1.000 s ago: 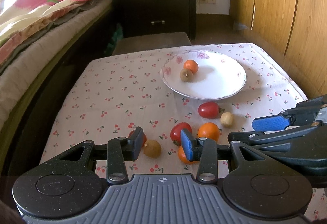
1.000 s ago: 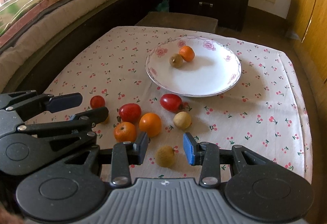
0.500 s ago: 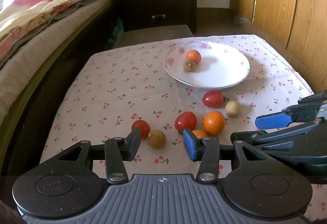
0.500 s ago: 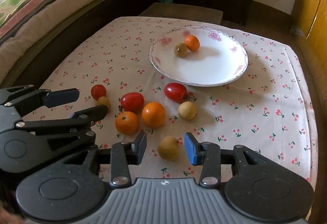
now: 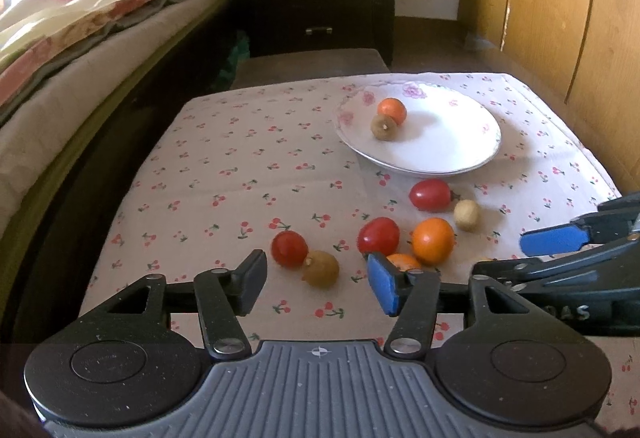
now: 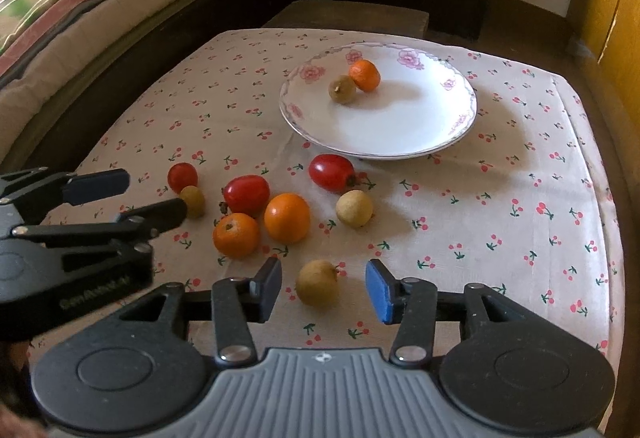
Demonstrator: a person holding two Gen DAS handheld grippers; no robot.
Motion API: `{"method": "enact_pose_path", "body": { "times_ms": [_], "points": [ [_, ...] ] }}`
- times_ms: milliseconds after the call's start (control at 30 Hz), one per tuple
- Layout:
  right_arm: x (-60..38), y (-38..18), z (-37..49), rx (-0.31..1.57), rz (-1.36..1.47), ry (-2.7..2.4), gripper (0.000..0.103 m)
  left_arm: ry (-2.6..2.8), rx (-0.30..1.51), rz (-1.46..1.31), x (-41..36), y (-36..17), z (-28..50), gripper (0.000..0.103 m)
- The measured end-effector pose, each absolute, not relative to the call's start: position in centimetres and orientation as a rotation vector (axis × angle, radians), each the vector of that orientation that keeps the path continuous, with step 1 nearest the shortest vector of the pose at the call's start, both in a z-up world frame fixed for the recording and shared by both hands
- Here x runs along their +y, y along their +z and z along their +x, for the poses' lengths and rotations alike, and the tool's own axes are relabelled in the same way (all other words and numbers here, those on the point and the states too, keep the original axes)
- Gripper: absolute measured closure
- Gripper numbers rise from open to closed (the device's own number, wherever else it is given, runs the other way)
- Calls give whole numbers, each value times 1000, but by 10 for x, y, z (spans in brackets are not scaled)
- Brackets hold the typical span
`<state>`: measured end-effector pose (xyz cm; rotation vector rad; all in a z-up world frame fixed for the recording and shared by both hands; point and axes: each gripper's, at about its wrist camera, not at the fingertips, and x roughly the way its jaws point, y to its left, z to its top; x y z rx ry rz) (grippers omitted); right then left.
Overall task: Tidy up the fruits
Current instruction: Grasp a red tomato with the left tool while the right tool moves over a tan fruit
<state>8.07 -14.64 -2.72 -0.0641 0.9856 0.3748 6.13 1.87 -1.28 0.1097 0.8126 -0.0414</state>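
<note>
Loose fruits (image 6: pixel 286 217) lie on the cloth (image 6: pixel 500 206) just in front of the plate (image 6: pixel 400 126), which holds an orange (image 6: pixel 364 75) and a longan (image 6: pixel 342 89). Nearer than the plate, the left gripper (image 5: pixel 316 288) and right gripper (image 6: pixel 324 290) are both opening, each framing a brown fruit without pressing on it.

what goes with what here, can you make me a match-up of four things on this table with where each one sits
Things:
1. small orange fruit
2. oval red tomato
3. tan round fruit
4. round red tomato

Places:
A. on the cloth between the open tips of the right tongs
B. in the white plate, touching a brownish fruit
C. far left of the loose group, against a small tan fruit
D. on the cloth just in front of the plate's near rim

Pairs: 1-B, 2-D, 3-A, 4-C
</note>
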Motion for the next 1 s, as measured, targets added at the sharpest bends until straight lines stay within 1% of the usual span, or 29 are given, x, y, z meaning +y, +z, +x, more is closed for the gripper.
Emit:
{"method": "enact_pose_path", "body": {
  "times_ms": [400, 567, 700, 767, 833, 1000],
  "points": [
    [-148, -39, 80, 1021, -72, 387, 56, 9, 847, -93, 65, -11, 68, 39],
    [-145, -49, 81, 1043, -74, 403, 56, 34, 843, -144, 80, -10, 72, 39],
    [-139, -51, 80, 1020, -117, 407, 56, 14, 860, -139, 75, -16, 79, 39],
    [-136, -51, 78, 1015, -141, 402, 59, 15, 860, -97, 69, -19, 82, 40],
    [-135, -50, 76, 1008, -167, 396, 65, 9, 858, -74, 66, -23, 85, 43],
    [-139, -50, 75, 1005, -159, 402, 70, 13, 870, -100, 69, -27, 89, 50]
  ]
}}
